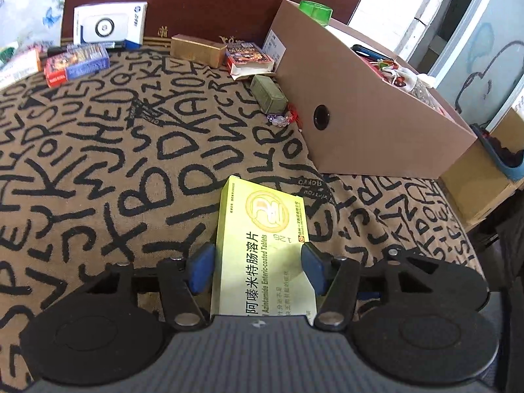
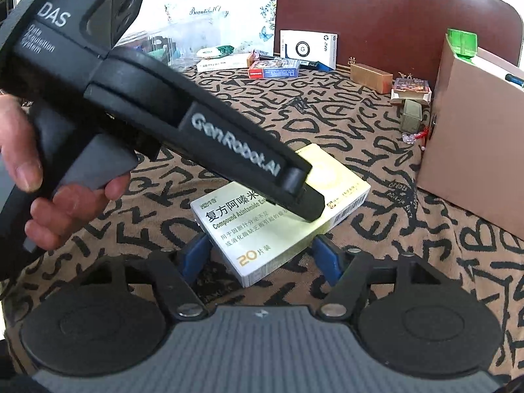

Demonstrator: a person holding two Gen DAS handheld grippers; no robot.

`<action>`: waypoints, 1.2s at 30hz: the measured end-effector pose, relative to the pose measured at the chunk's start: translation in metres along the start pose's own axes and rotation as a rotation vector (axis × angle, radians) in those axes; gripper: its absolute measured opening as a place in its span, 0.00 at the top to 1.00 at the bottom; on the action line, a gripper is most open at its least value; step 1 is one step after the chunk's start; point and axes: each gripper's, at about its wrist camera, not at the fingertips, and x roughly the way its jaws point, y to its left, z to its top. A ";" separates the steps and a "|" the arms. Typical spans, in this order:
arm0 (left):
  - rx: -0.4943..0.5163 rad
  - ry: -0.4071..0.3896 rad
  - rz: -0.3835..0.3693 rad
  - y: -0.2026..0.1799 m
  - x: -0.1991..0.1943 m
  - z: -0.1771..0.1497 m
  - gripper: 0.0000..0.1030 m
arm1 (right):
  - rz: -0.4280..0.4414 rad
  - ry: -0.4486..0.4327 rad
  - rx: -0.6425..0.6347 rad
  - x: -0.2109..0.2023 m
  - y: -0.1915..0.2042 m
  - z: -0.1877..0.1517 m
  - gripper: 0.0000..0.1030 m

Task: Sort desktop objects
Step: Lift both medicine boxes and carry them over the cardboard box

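Note:
A yellow-green medicine box [image 1: 262,245] lies flat on the lettered tablecloth. My left gripper [image 1: 258,267] straddles it, one blue pad on each long side, touching or nearly touching; I cannot tell whether it grips. In the right wrist view the same box [image 2: 262,229] lies under the black body of the left gripper [image 2: 304,196], held by a hand. My right gripper [image 2: 262,258] is open, its blue pads either side of the box's near corner, not touching.
A brown cardboard organiser [image 1: 360,124] with a green bottle cap [image 1: 316,11] stands at the right. Card packs [image 1: 77,64], a gold box [image 1: 196,49], a white box [image 1: 109,26], a green box [image 1: 268,93] and a bead charm [image 1: 281,118] lie at the back. A dark red chair back [image 2: 393,16] stands behind.

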 end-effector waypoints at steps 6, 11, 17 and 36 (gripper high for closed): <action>0.009 -0.080 0.018 -0.015 -0.029 0.002 0.43 | -0.012 -0.074 -0.020 -0.027 0.006 0.002 0.38; 0.055 -0.197 -0.010 -0.039 -0.058 0.027 0.44 | -0.060 -0.199 -0.051 -0.061 0.001 0.016 0.38; 0.153 -0.294 -0.060 -0.083 -0.061 0.071 0.45 | -0.164 -0.333 -0.061 -0.096 -0.028 0.034 0.38; 0.312 -0.225 -0.200 -0.213 0.081 0.193 0.63 | -0.426 -0.396 -0.020 -0.109 -0.219 0.067 0.42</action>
